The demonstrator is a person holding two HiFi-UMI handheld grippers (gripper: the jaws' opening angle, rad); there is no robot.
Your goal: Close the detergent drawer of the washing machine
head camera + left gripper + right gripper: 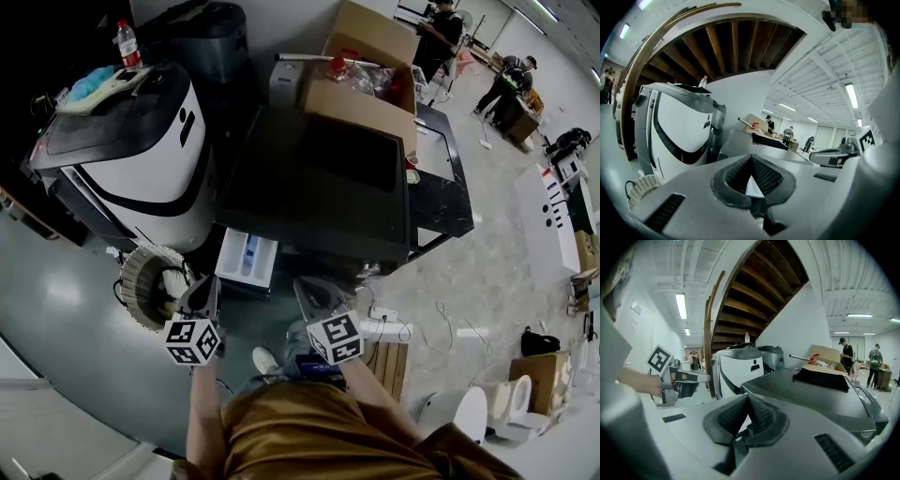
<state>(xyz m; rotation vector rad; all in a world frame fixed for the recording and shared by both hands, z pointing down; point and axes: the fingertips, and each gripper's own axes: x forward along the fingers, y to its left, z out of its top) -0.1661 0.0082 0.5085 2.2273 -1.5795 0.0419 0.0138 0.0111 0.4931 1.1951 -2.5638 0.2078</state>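
Note:
The washing machine point(319, 178) has a dark top and stands in the middle of the head view. Its white detergent drawer point(247, 259) sticks out of the front at the lower left, open, with blue-tinted compartments showing. My left gripper point(208, 284) hovers just below and left of the drawer, apart from it. My right gripper point(311, 287) is to the drawer's right, in front of the machine. Both are shut with nothing between the pads. The left gripper point(751, 159) and the right gripper point(748, 398) each show their pads meeting at the tip, facing the machine point(806, 390).
A white-and-black appliance point(141, 150) stands left of the machine, with a water bottle point(128, 45) on top. A cardboard box point(361, 70) sits behind. A ribbed round basket point(150, 286) lies on the floor at the left. A power strip and cables point(380, 314) lie at the right. People stand far back right.

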